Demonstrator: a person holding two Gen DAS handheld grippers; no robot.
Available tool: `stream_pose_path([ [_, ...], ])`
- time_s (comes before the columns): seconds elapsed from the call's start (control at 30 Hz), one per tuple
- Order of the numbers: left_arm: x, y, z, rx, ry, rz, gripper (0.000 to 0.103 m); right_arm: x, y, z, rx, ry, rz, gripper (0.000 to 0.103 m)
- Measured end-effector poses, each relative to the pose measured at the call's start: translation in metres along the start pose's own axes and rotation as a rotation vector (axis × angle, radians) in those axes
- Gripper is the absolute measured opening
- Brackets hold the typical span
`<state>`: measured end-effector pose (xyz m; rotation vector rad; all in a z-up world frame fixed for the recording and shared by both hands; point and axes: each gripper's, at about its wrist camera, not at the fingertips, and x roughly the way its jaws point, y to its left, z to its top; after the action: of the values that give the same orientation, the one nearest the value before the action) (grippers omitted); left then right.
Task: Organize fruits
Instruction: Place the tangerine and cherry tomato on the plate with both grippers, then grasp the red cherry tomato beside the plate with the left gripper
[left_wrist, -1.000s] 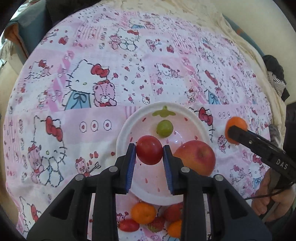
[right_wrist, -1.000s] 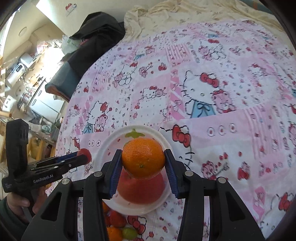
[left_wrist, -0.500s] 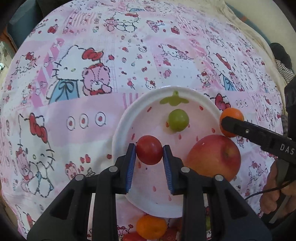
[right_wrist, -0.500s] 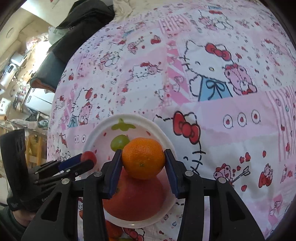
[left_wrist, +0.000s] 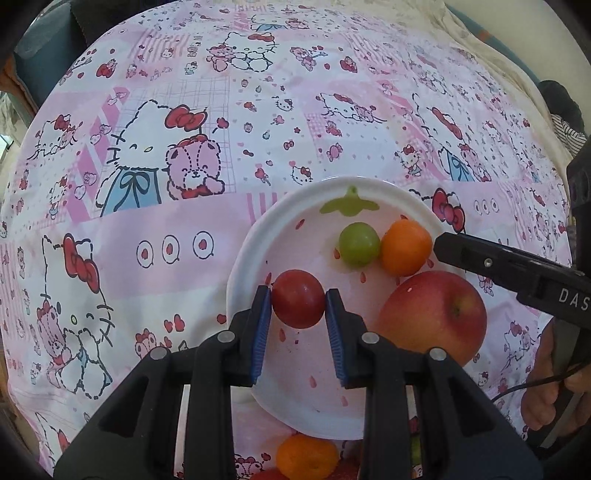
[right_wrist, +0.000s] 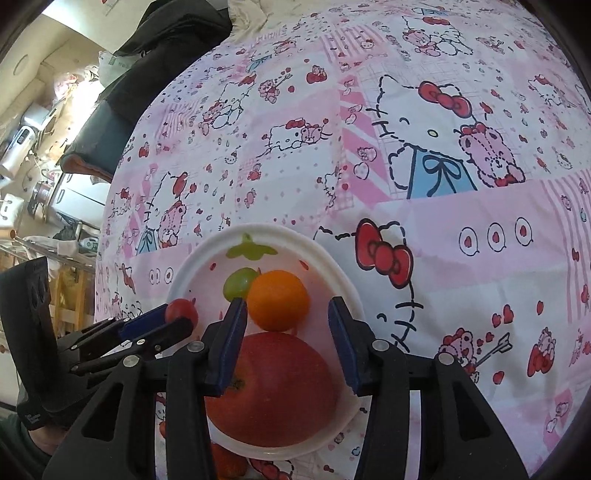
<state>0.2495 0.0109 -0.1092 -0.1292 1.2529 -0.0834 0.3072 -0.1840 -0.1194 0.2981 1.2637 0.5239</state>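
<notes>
A white plate (left_wrist: 240, 266) lies on the Hello Kitty sheet and holds a green grape (left_wrist: 359, 244), an orange (left_wrist: 405, 247) and a big red apple (left_wrist: 432, 317). My left gripper (left_wrist: 298, 306) is shut on a small red fruit (left_wrist: 298, 295) just above the plate's left part. In the right wrist view my right gripper (right_wrist: 286, 314) is opening. The orange (right_wrist: 277, 300) rests on the plate (right_wrist: 343, 284) between its jaws, with a gap at the right pad, beside the grape (right_wrist: 238, 282) and behind the apple (right_wrist: 273, 384). The left gripper (right_wrist: 177, 321) shows there too.
More loose fruit lies on the sheet at the plate's near edge, among it an orange (left_wrist: 306, 456). A person's hand (left_wrist: 543, 402) holds the right gripper's handle. Dark cushions (right_wrist: 107, 140) sit at the bed's far left edge, with room clutter beyond.
Both grippers have sunk toward the plate. The right jaws have parted, and the orange now sits on the plate next to the grape. The left gripper still holds the red fruit.
</notes>
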Motion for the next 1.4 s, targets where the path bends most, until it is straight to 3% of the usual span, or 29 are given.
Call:
stream_pose_path([
  [0.1,0.000,-0.001,0.000,0.006,0.005,-0.002,0.026,-0.002,0.001,0.000,-0.001,-0.006,0.021,0.050],
  [0.23,-0.002,-0.003,0.000,0.019,0.004,-0.001,0.027,-0.012,0.007,0.003,-0.016,-0.053,0.053,0.076],
  [0.3,-0.003,-0.004,0.001,0.018,0.009,0.002,0.043,-0.017,0.009,0.004,-0.023,-0.075,0.062,0.086],
  [0.33,-0.005,-0.003,0.000,0.014,0.003,0.001,0.063,-0.020,0.010,0.004,-0.022,-0.086,0.065,0.088],
  [0.37,-0.009,-0.002,0.001,0.006,-0.021,0.007,0.073,-0.023,0.009,0.005,-0.021,-0.095,0.069,0.088],
  [0.77,-0.031,-0.004,-0.002,0.026,-0.104,0.037,0.074,-0.052,0.015,0.002,-0.023,-0.153,0.063,0.088],
  [0.93,-0.041,-0.003,-0.011,0.035,-0.128,0.044,0.074,-0.072,0.021,-0.013,-0.030,-0.180,0.039,0.088],
  [1.03,-0.052,-0.002,-0.017,0.029,-0.127,0.012,0.074,-0.080,0.029,-0.021,-0.059,-0.189,0.008,0.088],
  [1.27,-0.088,-0.003,-0.031,0.043,-0.228,0.026,0.074,-0.104,0.041,-0.043,-0.072,-0.244,0.008,0.088],
  [1.4,-0.102,0.001,-0.042,0.035,-0.235,0.014,0.074,-0.108,0.041,-0.057,-0.073,-0.246,-0.025,0.088],
])
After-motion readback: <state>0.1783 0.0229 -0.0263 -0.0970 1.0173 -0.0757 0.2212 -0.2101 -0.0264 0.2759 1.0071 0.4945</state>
